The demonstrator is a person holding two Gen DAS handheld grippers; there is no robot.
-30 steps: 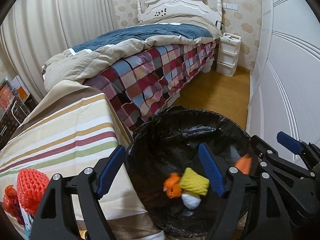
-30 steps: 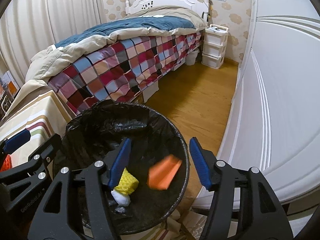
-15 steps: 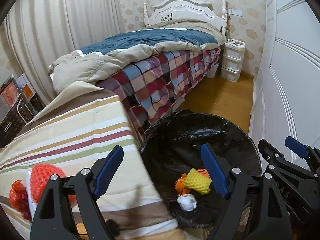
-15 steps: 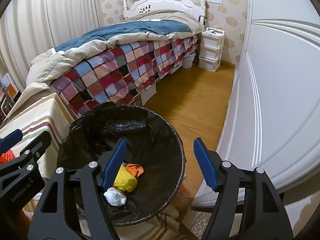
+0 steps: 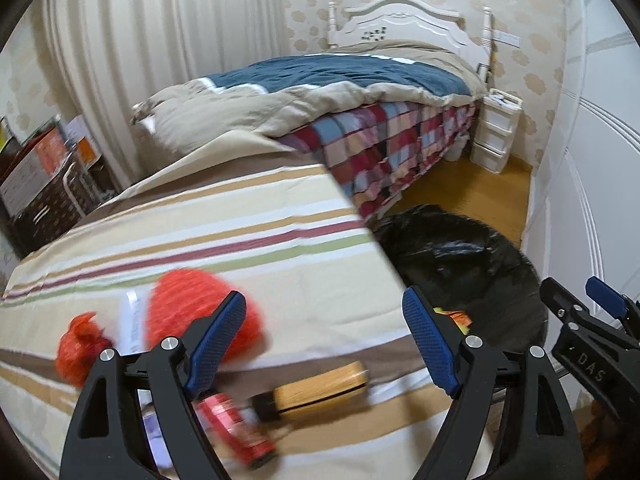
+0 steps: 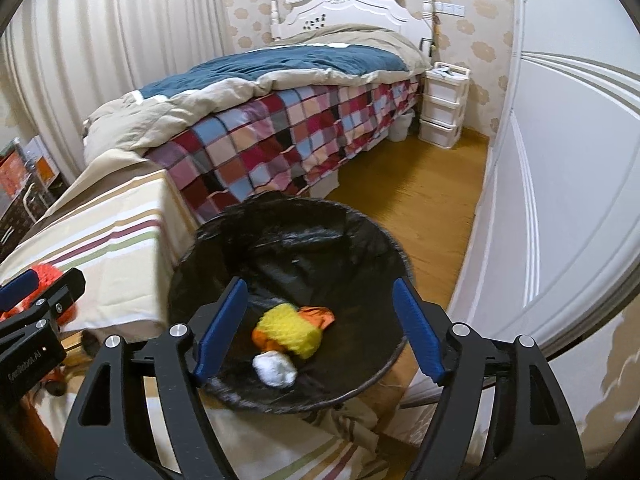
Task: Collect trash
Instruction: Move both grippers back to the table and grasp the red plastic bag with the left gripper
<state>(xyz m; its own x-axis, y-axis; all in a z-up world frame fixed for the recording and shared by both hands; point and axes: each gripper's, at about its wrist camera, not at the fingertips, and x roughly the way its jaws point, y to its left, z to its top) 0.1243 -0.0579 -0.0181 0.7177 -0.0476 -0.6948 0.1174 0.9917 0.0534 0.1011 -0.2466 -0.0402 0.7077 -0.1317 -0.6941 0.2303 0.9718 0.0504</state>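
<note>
Black plastic lines the bin (image 6: pixel 288 240) standing between the table (image 5: pixel 240 216) and the white wardrobe (image 6: pixel 560 200). At its bottom lie a yellow mesh wad (image 6: pixel 290 330), an orange scrap (image 6: pixel 318 316) and a white ball (image 6: pixel 275 368), all touching. The right claw (image 6: pixel 320 328) hangs over the bin, its jaws apart and having just been opening, nothing between them. The left claw (image 5: pixel 326 342) is above the striped cloth, jaws wide apart and empty. On the table sit a red mesh sleeve (image 5: pixel 192 312), a smaller red net (image 5: pixel 80 348), a white slip (image 5: pixel 132 320) between them, a yellow block (image 5: pixel 320 386) and a red can (image 5: pixel 236 428), blurred. The bed (image 6: pixel 280 120) is behind.
</note>
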